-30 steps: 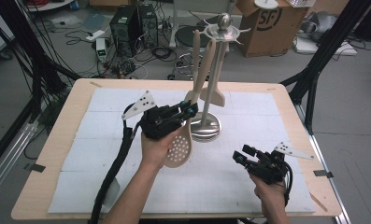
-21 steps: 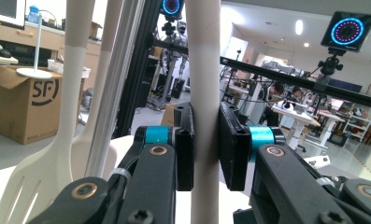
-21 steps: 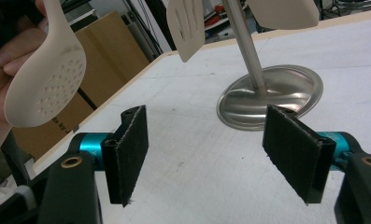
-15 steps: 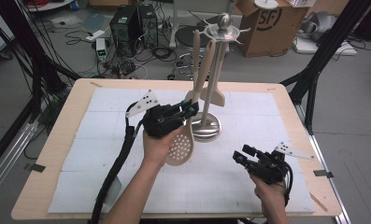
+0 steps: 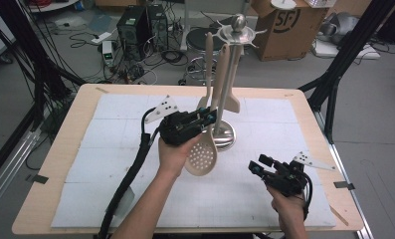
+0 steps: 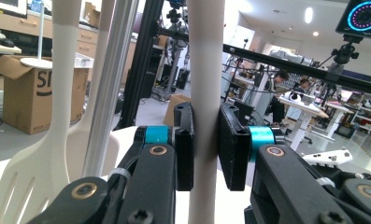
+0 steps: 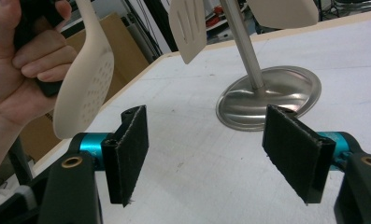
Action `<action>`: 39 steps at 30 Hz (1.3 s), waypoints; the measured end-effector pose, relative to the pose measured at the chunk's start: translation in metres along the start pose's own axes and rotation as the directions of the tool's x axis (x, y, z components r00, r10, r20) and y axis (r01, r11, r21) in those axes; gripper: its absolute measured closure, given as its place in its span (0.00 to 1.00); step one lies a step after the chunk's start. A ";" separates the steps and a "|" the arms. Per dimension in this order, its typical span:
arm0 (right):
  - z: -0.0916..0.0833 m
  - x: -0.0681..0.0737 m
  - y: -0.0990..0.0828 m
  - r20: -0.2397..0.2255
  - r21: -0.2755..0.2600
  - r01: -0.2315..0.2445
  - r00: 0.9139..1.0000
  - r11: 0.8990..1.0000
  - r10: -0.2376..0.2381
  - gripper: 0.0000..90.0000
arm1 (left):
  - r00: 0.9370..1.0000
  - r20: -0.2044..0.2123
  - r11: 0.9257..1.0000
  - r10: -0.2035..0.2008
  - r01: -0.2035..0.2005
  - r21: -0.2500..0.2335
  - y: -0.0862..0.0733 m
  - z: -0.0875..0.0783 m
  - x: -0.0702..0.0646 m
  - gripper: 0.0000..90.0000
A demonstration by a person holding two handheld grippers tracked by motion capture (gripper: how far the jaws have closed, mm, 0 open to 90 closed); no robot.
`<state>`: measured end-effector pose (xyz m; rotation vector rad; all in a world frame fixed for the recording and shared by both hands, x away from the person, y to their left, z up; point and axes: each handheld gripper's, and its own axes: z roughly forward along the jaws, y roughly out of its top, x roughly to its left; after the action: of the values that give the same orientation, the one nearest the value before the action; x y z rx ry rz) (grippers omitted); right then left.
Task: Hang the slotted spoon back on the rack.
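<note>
Black left gripper (image 5: 205, 119) and right gripper (image 5: 262, 166), teal collars, brass-ringed screws, grey dotted plates, black cables

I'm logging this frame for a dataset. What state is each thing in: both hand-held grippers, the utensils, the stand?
Left hand-held gripper: shut on the skimmer's handle.
Right hand-held gripper: open, holding nothing, above the mat.
Perforated skimmer: gripped, upright, bowl down, off the mat.
Slotted turner: hanging beside the stand's pole.
Utensil stand: upright on the mat.
</note>
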<state>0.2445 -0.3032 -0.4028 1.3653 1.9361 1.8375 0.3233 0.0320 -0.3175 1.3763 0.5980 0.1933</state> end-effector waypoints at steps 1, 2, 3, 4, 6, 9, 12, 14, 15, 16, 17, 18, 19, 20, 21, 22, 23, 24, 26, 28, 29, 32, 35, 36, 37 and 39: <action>0.000 0.000 0.000 0.001 0.000 -0.002 1.000 1.000 0.002 0.34 | 1.000 0.000 1.000 -0.001 0.001 0.000 -0.001 0.001 0.000 0.87; 0.000 0.000 0.000 0.000 0.000 0.001 1.000 1.000 -0.001 0.34 | 1.000 0.001 1.000 -0.002 0.002 0.003 -0.001 0.001 -0.001 0.87; 0.000 0.000 0.000 0.001 -0.001 0.002 1.000 1.000 -0.002 0.34 | 1.000 0.001 1.000 -0.005 0.005 0.002 -0.002 0.002 -0.001 0.87; 0.000 0.000 0.000 0.001 -0.003 0.002 1.000 1.000 -0.002 0.34 | 1.000 0.000 1.000 -0.006 0.006 -0.001 -0.002 0.002 -0.001 0.87; -0.001 0.000 0.000 0.002 -0.005 -0.001 1.000 1.000 0.001 0.34 | 1.000 0.002 1.000 -0.008 0.008 0.000 -0.002 0.002 -0.001 0.87; -0.001 0.000 0.000 0.002 -0.006 0.001 1.000 1.000 -0.001 0.34 | 1.000 0.005 1.000 -0.011 0.011 0.003 -0.003 0.003 0.000 0.86; -0.001 0.000 0.000 0.003 -0.009 0.003 1.000 1.000 -0.003 0.34 | 0.999 0.010 1.000 -0.031 0.031 0.004 -0.003 0.004 0.004 0.85; -0.001 0.000 0.000 0.002 -0.009 0.000 1.000 1.000 0.000 0.34 | 0.999 0.015 0.999 -0.039 0.038 0.006 -0.003 0.005 0.005 0.85; -0.001 0.000 0.000 0.002 -0.010 0.000 1.000 1.000 0.000 0.34 | 0.999 0.006 0.999 -0.036 0.036 0.005 -0.003 0.005 0.005 0.85; -0.001 0.000 0.000 0.003 -0.011 0.002 1.000 1.000 -0.002 0.34 | 0.999 0.006 0.999 -0.035 0.035 0.007 -0.003 0.005 0.004 0.85; -0.001 0.000 0.000 0.002 -0.013 0.001 1.000 1.000 -0.001 0.34 | 1.000 0.003 0.999 -0.031 0.031 0.009 -0.003 0.005 0.004 0.85; -0.001 0.000 0.000 0.003 -0.009 -0.002 1.000 1.000 0.002 0.34 | 0.999 -0.002 0.999 -0.032 0.032 0.009 -0.003 0.005 0.003 0.85; -0.001 0.000 0.000 0.003 -0.008 -0.001 1.000 1.000 0.001 0.34 | 0.999 -0.005 0.999 -0.033 0.033 0.011 -0.003 0.005 0.003 0.85; -0.001 0.000 0.000 0.002 -0.008 0.001 1.000 1.000 -0.001 0.34 | 0.999 -0.009 0.999 -0.036 0.036 0.011 -0.003 0.005 0.003 0.84; -0.001 0.000 0.000 0.002 -0.008 0.001 1.000 1.000 -0.001 0.34 | 0.999 -0.016 0.999 -0.041 0.041 0.013 -0.003 0.005 0.004 0.83; -0.001 0.000 0.000 0.002 -0.009 0.000 1.000 1.000 0.000 0.34 | 0.999 -0.017 0.999 -0.048 0.048 0.013 -0.003 0.005 0.004 0.82; -0.001 0.001 0.000 0.002 -0.009 -0.003 1.000 1.000 0.003 0.34 | 0.999 -0.025 0.999 -0.046 0.047 0.009 -0.003 0.005 0.005 0.79; -0.001 0.000 0.000 0.001 -0.011 0.002 1.000 1.000 -0.002 0.34 | 0.999 -0.023 0.999 -0.048 0.048 0.009 -0.003 0.005 0.006 0.77; -0.001 0.000 0.000 0.002 -0.016 0.003 1.000 1.000 -0.003 0.34 | 0.998 -0.023 0.999 -0.053 0.053 0.007 -0.003 0.005 0.006 0.74; -0.002 0.000 0.000 0.001 -0.016 0.003 1.000 1.000 -0.003 0.34 | 0.998 -0.011 0.999 -0.054 0.054 0.005 -0.003 0.003 0.007 0.73; -0.002 0.000 0.000 0.000 -0.016 0.004 1.000 1.000 -0.004 0.34 | 0.998 -0.006 0.998 -0.056 0.056 0.000 -0.004 0.002 0.007 0.71; -0.001 0.000 0.000 0.002 -0.018 0.005 1.000 1.000 -0.005 0.34 | 0.997 0.005 0.996 -0.082 0.082 -0.027 -0.005 -0.002 0.011 0.65; -0.001 0.000 0.000 -0.001 -0.019 0.007 1.000 1.000 -0.007 0.34 | 0.998 -0.010 0.997 -0.068 0.068 -0.038 -0.006 -0.007 0.012 0.61; -0.001 0.001 0.000 -0.001 -0.016 0.001 1.000 1.000 -0.001 0.34 | 0.998 -0.004 0.997 -0.064 0.064 -0.036 -0.006 -0.010 0.013 0.60; -0.001 0.001 0.000 0.001 -0.013 0.002 1.000 1.000 -0.002 0.34 | 0.998 -0.001 0.998 -0.059 0.059 -0.034 -0.007 -0.011 0.014 0.58; 0.000 0.001 0.000 -0.001 -0.009 0.002 1.000 1.000 -0.002 0.34 | 0.998 -0.009 0.997 -0.066 0.066 -0.035 -0.007 -0.015 0.015 0.57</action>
<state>0.2436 -0.3028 -0.4023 1.3600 1.9266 1.8444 0.3270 0.0507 -0.3299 1.3204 0.6445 0.1565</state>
